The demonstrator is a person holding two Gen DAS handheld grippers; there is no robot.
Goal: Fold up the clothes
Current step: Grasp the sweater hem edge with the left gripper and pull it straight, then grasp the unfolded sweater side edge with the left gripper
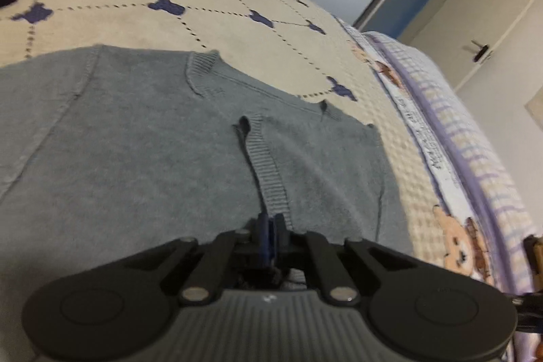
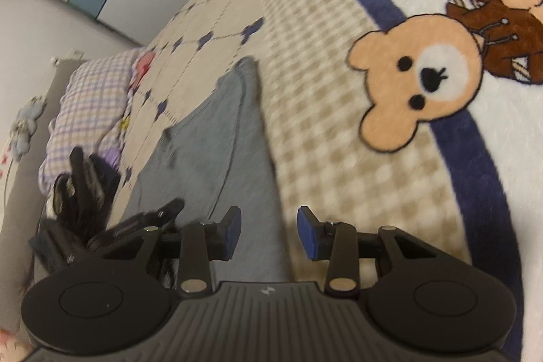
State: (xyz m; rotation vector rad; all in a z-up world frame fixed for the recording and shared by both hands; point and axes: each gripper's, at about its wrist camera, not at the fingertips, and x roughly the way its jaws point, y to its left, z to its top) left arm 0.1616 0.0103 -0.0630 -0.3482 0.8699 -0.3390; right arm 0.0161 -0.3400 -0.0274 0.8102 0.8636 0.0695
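Pinching sweater [image 1: 142, 138] cuff, left tongs [image 1: 270, 223] angle downward.

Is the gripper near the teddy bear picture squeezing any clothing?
No, the right gripper has its blue pads apart with nothing pinched, just above the grey sweater.

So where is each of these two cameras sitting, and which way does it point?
Left wrist: rides the left gripper, looking down its shut fingers across the grey sweater on the bed; its own linkage shows.
Right wrist: rides the right gripper, fingers apart over the sweater edge; the left gripper shows at left.
Shared: sweater, bed, bear blanket.
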